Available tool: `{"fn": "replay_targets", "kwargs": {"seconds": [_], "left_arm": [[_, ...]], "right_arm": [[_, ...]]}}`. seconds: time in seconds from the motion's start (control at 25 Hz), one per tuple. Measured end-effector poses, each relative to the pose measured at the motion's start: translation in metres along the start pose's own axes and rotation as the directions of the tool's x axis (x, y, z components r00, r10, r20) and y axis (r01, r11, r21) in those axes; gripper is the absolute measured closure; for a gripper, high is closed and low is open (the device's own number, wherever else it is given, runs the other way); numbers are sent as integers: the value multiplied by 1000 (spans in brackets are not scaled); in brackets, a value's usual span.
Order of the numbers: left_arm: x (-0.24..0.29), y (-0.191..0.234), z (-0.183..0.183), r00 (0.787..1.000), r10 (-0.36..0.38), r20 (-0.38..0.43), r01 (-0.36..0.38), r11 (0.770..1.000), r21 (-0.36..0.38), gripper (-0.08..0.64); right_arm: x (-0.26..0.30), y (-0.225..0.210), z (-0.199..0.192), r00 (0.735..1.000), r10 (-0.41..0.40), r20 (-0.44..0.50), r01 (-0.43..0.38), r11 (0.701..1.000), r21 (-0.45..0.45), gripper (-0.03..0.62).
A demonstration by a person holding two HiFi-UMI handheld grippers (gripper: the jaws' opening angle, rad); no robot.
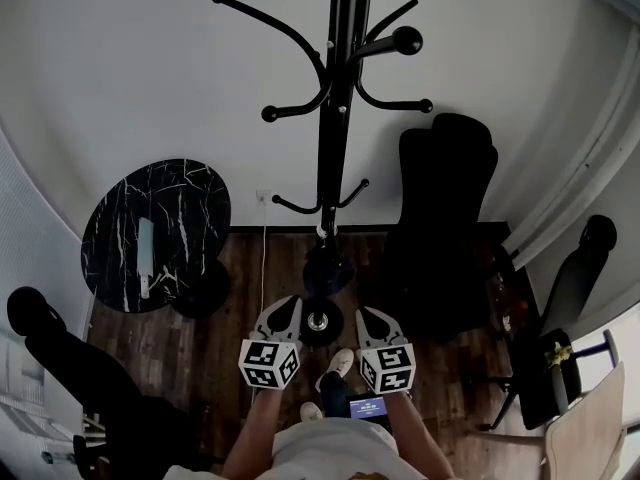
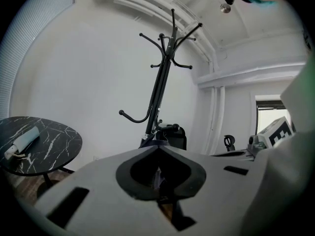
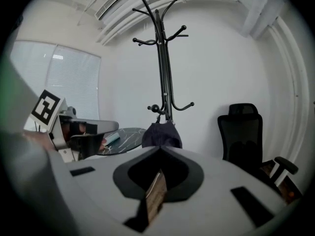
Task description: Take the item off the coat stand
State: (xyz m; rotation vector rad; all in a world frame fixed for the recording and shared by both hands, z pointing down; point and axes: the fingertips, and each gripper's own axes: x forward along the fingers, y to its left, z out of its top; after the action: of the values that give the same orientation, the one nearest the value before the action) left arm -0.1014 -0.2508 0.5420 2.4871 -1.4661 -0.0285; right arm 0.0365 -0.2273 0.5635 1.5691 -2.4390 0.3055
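The dark fabric item (image 3: 161, 134), a small bag or a cap (I cannot tell which), hangs slack from a low hook (image 3: 156, 108) on the black coat stand (image 1: 335, 118), close against the pole, its length running straight down from the hook. It lies ahead of both claws and a little above their tips. The right gripper (image 1: 375, 318) faces it squarely, with the item right over its jaw line; from the left gripper (image 1: 283, 313) it sits slightly to the right. Both claws are about equally far off, side by side, each with its jaws pressed together and nothing between them. They must part before either can take the cloth.

No container shows. The round black marble table (image 1: 190, 193) left of the stand bears one pale long object (image 1: 146, 253); a black office chair (image 1: 445, 218) stands to the right.
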Motion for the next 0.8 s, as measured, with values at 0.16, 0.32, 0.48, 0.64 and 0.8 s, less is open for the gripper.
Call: {"fn": "replay_targets", "kwargs": {"seconds": [0.16, 0.32, 0.48, 0.64, 0.8], "left_arm": [[10, 4, 1, 1000, 11, -10, -11, 1000, 28, 540], [18, 6, -4, 999, 8, -31, -7, 999, 35, 540], [25, 9, -10, 999, 9, -46, -8, 999, 39, 540], [32, 12, -13, 998, 16, -57, -13, 998, 59, 540], [39, 18, -21, 996, 24, -82, -18, 998, 66, 538]], "right_arm": [[8, -15, -2, 999, -30, -11, 30, 999, 9, 580], [14, -23, -4, 999, -32, -17, 32, 999, 24, 580], [21, -27, -6, 999, -31, -20, 32, 999, 31, 580], [28, -30, -12, 999, -27, -41, 29, 999, 33, 580], [39, -30, -16, 998, -9, -57, 11, 999, 37, 578]]}}
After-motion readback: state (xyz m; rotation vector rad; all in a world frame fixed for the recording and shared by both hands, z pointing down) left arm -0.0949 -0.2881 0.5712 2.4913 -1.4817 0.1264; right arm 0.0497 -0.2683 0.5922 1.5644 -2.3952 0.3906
